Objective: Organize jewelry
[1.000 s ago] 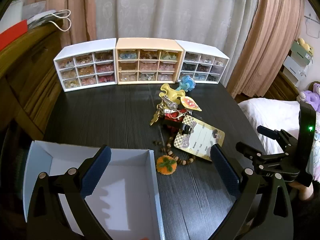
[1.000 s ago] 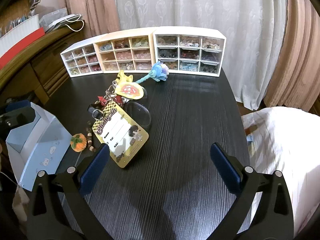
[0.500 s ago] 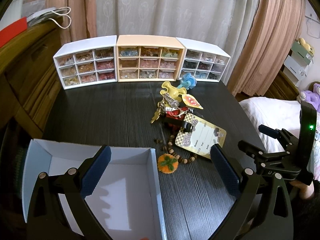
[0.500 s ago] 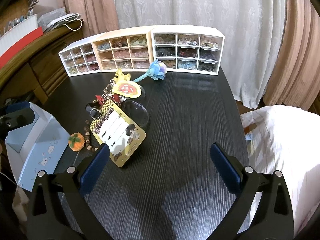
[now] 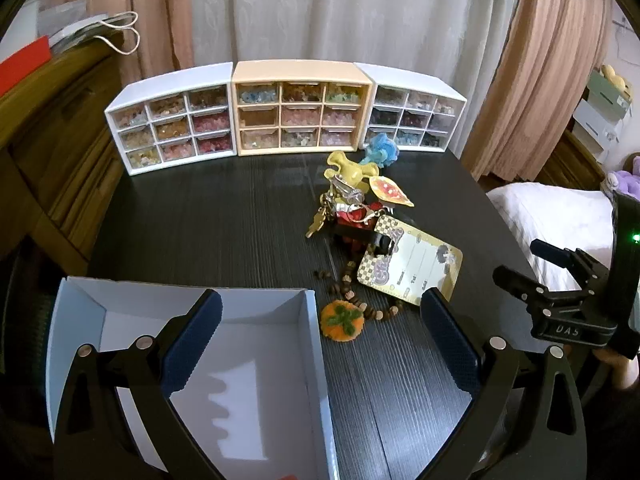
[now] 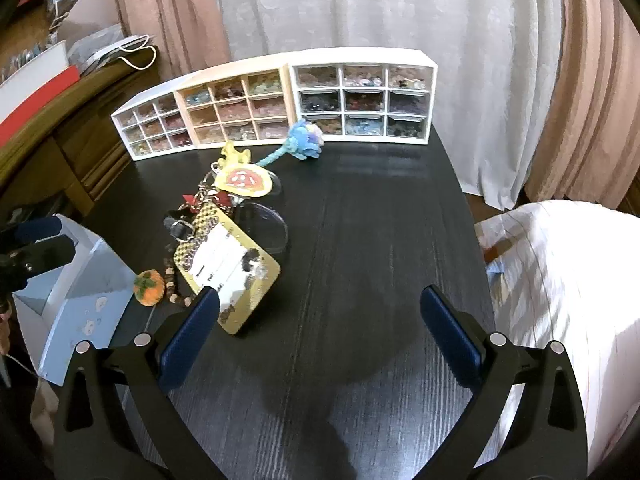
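Jewelry pile (image 5: 360, 216) sits mid-table on the dark table (image 5: 224, 220): keys and clasps tangled with a yellow charm (image 5: 349, 169), a pizza-slice charm (image 5: 390, 191), a blue fuzzy flower (image 5: 382, 151) and a checkered name tag (image 5: 412, 270). A wooden bead strand (image 5: 360, 304) trails from the tag to an orange felt pumpkin (image 5: 343, 321), which lies just beside the right wall of an open light-blue box (image 5: 316, 360). Behind the pile, three nine-drawer organizers stand side by side: white (image 5: 172, 118), peach (image 5: 300, 110), white (image 5: 412, 114), drawers filled with beads. Left gripper (image 5: 320, 344) hangs over the box's right wall, jaws spread wide, holding nothing. Right gripper (image 6: 320, 332) is over bare table right of the tag, also wide apart and empty.
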{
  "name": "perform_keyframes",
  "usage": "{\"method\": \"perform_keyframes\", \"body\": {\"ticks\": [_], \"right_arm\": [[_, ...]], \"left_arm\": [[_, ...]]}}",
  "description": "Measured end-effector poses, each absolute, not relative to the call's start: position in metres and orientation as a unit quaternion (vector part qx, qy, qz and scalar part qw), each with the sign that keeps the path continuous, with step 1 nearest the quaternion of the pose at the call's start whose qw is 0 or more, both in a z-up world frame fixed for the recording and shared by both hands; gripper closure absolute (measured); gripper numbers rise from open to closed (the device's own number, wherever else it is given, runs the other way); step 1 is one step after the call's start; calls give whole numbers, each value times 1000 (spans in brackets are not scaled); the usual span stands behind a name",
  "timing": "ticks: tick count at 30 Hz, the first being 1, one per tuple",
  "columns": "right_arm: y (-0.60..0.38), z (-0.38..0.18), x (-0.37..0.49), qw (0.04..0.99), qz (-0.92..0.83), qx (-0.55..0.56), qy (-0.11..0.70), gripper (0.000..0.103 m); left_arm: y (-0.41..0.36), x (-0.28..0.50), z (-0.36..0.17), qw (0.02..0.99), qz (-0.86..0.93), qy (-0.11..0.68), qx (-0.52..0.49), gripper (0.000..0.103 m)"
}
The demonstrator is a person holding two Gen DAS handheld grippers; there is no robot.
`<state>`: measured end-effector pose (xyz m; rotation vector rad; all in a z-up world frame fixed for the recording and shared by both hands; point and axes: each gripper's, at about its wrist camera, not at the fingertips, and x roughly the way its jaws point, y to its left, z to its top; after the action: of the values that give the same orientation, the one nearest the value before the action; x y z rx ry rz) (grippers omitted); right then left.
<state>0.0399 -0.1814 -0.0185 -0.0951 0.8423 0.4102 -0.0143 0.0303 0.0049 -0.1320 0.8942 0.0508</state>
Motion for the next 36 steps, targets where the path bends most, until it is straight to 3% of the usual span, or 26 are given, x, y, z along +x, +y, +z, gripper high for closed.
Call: {"method": "perform_keyframes", "body": {"ticks": [11,19,23,32,36], "right_arm": [[-189,-20,43,894,202,-28,398,7],[-200,-17,45,889,276,77,357,7],[-196,-15,44,890,292,76,342,7],[-187,-33,51,863,337,69,370,7],[-183,-40,54,855,347,78,379,7]], "left_arm": [[30,-10,0,896,23,438,-69,4],[28,-4,-8,888,15,453,-74,4],[30,-1,-8,886,6,455,-93,4],[49,30,11,883,-4,452,-127,4],[48,61,17,883,21,460,-88,4]]}}
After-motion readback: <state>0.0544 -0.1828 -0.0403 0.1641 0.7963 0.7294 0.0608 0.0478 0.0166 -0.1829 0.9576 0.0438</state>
